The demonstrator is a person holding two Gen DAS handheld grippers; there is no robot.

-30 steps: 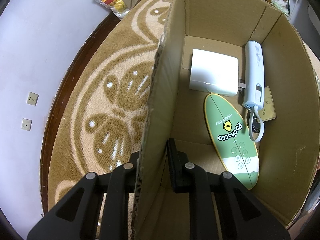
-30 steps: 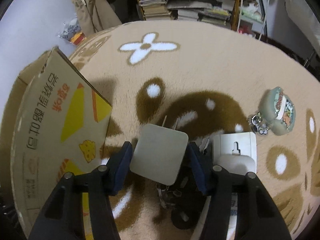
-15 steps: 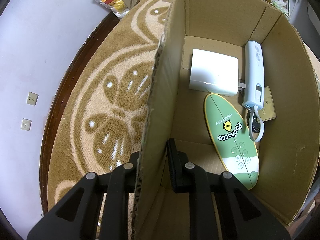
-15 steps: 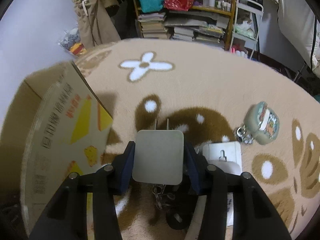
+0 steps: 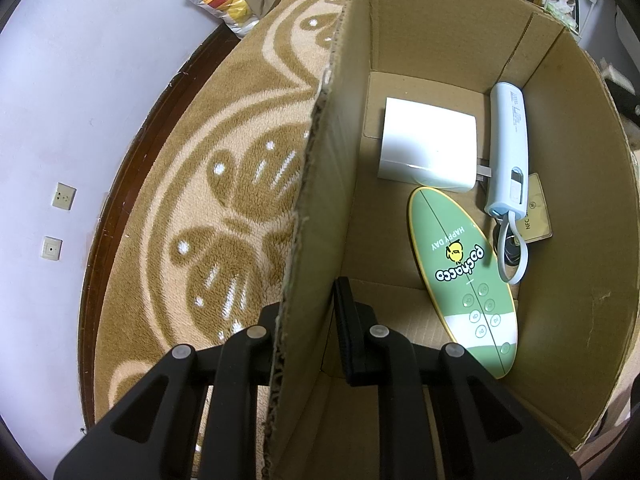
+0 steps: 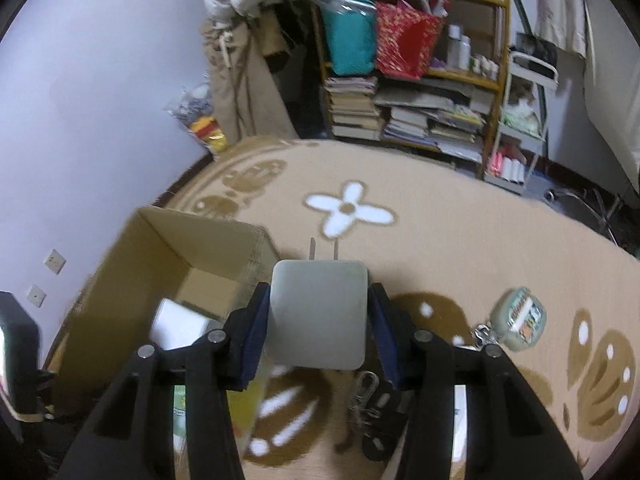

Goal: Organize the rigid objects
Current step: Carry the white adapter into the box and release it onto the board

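The left claw (image 5: 308, 320) is clamped on the side wall of the cardboard box (image 5: 592, 240), 1 finger outside against the rug (image 5: 224, 184) and 1 inside the box. On the box floor lie a white charger block (image 5: 428, 152) near the far wall, a pale blue power bank (image 5: 510, 148) along the right wall with its looped cord at the near end, and a green oval remote (image 5: 464, 276) tilted against the right wall. A tan card (image 5: 538, 216) sits partly under the power bank.

The right claw (image 6: 318, 320) is closed on a grey-white wall plug adapter (image 6: 318, 312), held off the rug with its 2 prongs pointing forward. It hangs just beside the box's right rim; the open cardboard box (image 6: 120, 280) lies to its left. On the rug (image 6: 460, 240) to the right lies a small grey-green case with a keyring (image 6: 520, 316), and a dark key bunch (image 6: 368, 404) lies below the claw. A bookshelf (image 6: 408, 96) stands beyond the rug's far edge.
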